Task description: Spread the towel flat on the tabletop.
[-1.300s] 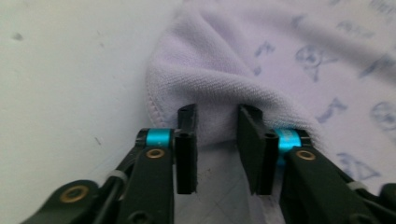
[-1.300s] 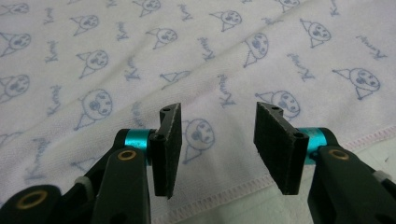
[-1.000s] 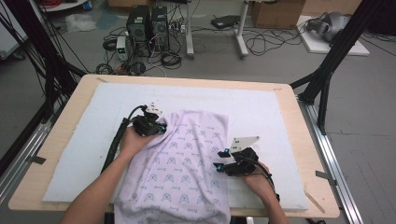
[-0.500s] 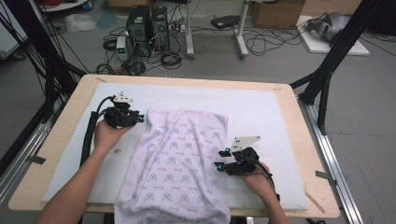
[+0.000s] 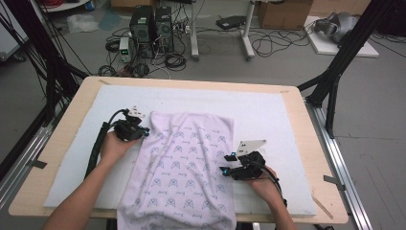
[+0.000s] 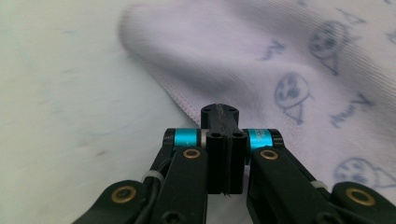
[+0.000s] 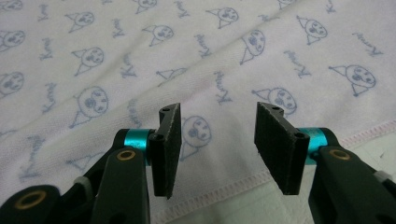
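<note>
I had a pale lilac cloth (image 5: 184, 167) spread on the white mat (image 5: 287, 120) that covered the wooden table (image 5: 325, 143), its near end hanging over the table's front edge. The cloth was printed all over with small blue faces and words.

My left gripper (image 5: 142, 131) lay at the cloth's left side, near its far left corner, with my left hand (image 5: 115, 143) behind it on the mat. In the left gripper view the two black pads (image 6: 223, 135) were pressed flat together with nothing between them. The jaws had just opened a little and come together again. The stitched hem of the cloth (image 6: 261, 70) ran just ahead of the closed tips, and the rounded corner fold lay beyond them, up and to the left; whether the tips touched the hem I could not tell. To the left of the tips there was bare mat (image 6: 60, 93).

My right gripper (image 5: 227, 164) sat at the cloth's right edge, about midway along its length, with my right hand (image 5: 261, 184) behind it. Its jaws stood apart and held nothing. In the right gripper view the cloth (image 7: 196, 56) lay flat beneath and beyond the open pads (image 7: 275, 144), its stitched hem ran across just under them, and a strip of mat (image 7: 243, 205) showed on the near side of the hem.

The two grippers were well apart, on opposite sides of the cloth.
</note>
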A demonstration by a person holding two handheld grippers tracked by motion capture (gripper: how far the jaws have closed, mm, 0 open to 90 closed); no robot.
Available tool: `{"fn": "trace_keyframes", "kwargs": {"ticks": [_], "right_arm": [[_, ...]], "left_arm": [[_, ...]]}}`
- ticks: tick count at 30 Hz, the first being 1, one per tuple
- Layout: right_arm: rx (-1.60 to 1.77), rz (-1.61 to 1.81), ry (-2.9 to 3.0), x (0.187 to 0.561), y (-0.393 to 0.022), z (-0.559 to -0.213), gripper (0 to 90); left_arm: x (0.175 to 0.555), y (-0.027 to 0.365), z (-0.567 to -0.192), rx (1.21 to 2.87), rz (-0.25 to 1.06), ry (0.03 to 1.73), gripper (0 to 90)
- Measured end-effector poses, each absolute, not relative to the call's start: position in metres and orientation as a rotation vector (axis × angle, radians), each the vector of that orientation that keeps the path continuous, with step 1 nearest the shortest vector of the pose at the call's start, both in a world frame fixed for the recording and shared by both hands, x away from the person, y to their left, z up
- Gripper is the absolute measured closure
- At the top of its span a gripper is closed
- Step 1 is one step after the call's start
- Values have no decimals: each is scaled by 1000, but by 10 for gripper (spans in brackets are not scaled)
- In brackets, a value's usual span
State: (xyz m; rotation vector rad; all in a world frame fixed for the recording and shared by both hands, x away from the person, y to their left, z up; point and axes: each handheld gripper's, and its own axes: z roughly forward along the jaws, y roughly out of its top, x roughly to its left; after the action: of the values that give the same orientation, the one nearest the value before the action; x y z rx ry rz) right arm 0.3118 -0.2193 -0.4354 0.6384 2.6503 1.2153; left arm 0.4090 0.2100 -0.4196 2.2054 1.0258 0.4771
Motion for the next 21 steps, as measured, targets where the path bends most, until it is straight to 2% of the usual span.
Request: {"fn": "trace_keyframes", "kwargs": {"ticks": [2,4,5,9,14,17,21], "right_arm": [[640,1217,2648,312,-220,-435,509],[639,1216,2646,313,-220,-435,510],[641,1217,2643,313,-220,-436,510],[657,1201,2634,319,-223,-433,523],[702,1177,2610,336,-230,-428,540],[736,1119,2576,355,-233,-422,546],[807,1099,2528,393,-238,-406,561]], "left_arm": [[409,225,-412,2123,517,1092,895],[407,235,-407,2079,497,1097,868],[407,236,-407,2078,484,1088,802],[401,229,-411,2111,429,1006,667],[396,219,-424,2183,389,949,617],[399,219,-433,2207,373,977,620],[400,221,-435,2203,417,975,798]]}}
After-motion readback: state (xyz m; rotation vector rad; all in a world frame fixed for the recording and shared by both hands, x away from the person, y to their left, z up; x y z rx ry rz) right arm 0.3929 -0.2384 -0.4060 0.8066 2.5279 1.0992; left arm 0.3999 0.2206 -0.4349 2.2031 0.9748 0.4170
